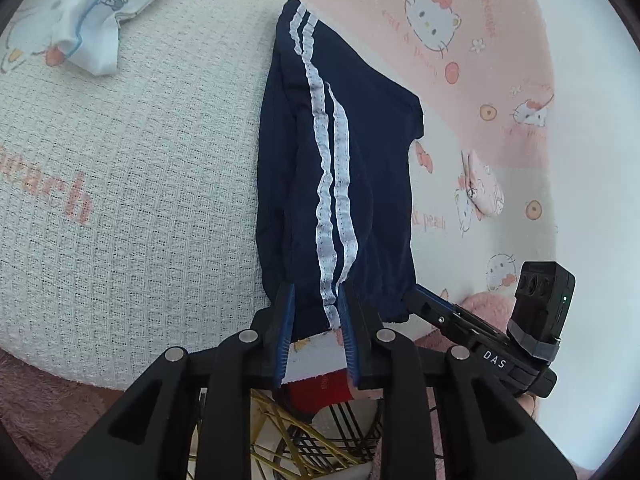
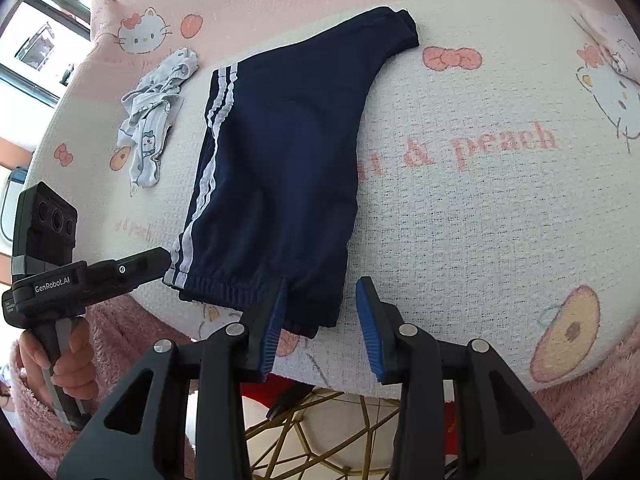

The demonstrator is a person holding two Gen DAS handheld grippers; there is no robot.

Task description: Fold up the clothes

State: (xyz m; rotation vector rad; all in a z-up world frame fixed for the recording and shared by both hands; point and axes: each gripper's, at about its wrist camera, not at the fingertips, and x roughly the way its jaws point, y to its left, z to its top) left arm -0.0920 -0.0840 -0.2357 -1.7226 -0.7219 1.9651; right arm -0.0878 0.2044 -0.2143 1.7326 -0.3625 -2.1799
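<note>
Two grippers meet the navy shorts (image 2: 280, 168), spread on the bench (image 2: 480, 208). Left gripper (image 1: 316, 312) pinches the striped waistband corner; right gripper (image 2: 320, 320) stands spread, waistband ahead. Likely risk: a lone pinch drags the cloth askew.

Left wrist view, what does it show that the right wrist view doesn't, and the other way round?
Only the left wrist view shows the left gripper from behind, its fingers astride the striped waistband corner, and the right gripper from the side at the other corner.

Only the right wrist view shows the right gripper open, one finger over the waistband, plus the hand holding the left gripper's handle and a window.

Both show the navy shorts lying flat on the blanket, and the crumpled white garment beyond them.
</note>
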